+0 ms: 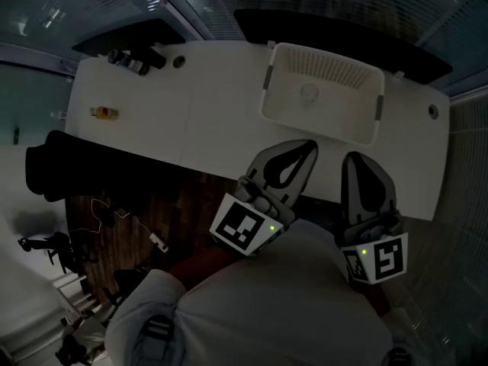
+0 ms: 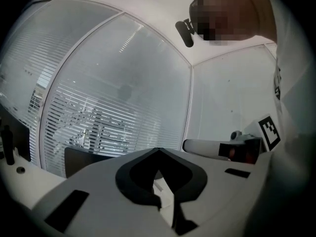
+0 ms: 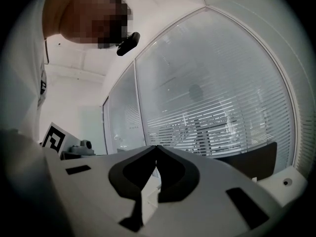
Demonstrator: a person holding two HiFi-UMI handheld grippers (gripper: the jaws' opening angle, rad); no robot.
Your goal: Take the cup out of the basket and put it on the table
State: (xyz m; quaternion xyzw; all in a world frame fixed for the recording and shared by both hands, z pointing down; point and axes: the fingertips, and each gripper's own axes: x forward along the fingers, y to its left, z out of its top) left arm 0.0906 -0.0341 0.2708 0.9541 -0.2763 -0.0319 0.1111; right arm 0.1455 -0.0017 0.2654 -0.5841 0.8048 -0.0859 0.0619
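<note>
The white slatted basket (image 1: 358, 82) stands on the white table (image 1: 198, 113), at its far right part. Inside it a pale cup (image 1: 309, 92) shows faintly against the basket floor. Both grippers are held low near the person's body, short of the table's near edge and below the basket. My left gripper (image 1: 309, 145) is shut with nothing in it, its tips meeting (image 2: 158, 149). The right gripper (image 1: 353, 158) beside it is also shut and holds nothing (image 3: 157, 147). Both gripper views look up at glass walls with blinds; neither shows the cup.
Dark small items (image 1: 133, 61) lie at the table's far left corner, and a small orange-yellow thing (image 1: 104, 113) sits near its left edge. A black shape (image 1: 69, 166) stands left of the table. Below lies wooden floor with cables (image 1: 137, 219).
</note>
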